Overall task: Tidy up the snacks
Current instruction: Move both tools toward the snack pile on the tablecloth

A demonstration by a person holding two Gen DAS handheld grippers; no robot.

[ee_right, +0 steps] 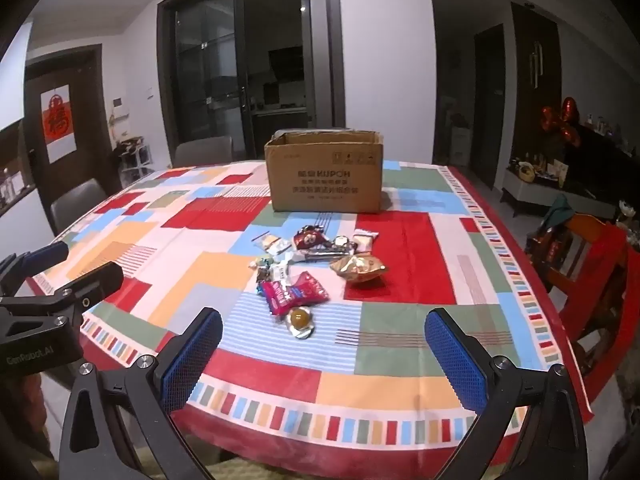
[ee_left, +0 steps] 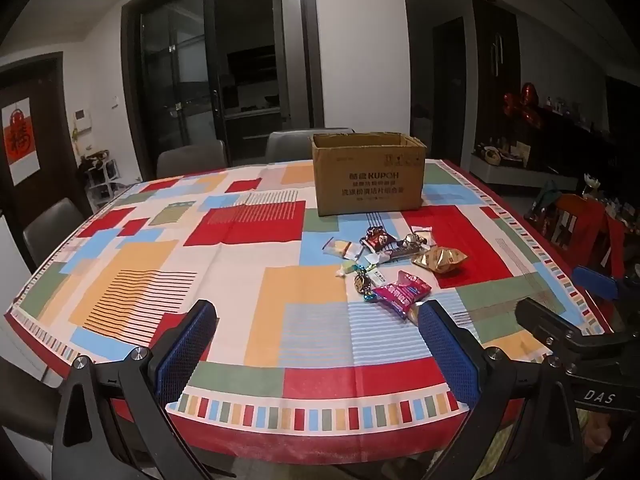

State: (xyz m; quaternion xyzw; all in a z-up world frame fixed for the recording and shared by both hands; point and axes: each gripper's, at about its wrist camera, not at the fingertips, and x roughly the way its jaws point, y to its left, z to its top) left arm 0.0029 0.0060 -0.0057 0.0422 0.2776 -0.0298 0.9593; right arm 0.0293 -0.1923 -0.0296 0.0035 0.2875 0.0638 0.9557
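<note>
Both tools, left tool (ee_left: 316,344) and right tool (ee_right: 324,346), gape wide, empty, snacks (ee_right: 304,264) lying beyond them.

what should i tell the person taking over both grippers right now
Left gripper: open, empty, held above the near table edge.
Right gripper: open, empty, also at the near edge, facing the snack pile.
Cardboard box: open-topped, upright at the far side of the tablecloth; its inside is not visible.
Snacks: all loose in one pile in front of the box, including the pink packet, gold packet, round wrapped candy nearest the right gripper, and dark red packet.
Done: nothing visibly.
Left: likely pick up each snack and put it in the box, starting with the nearest ones.
</note>
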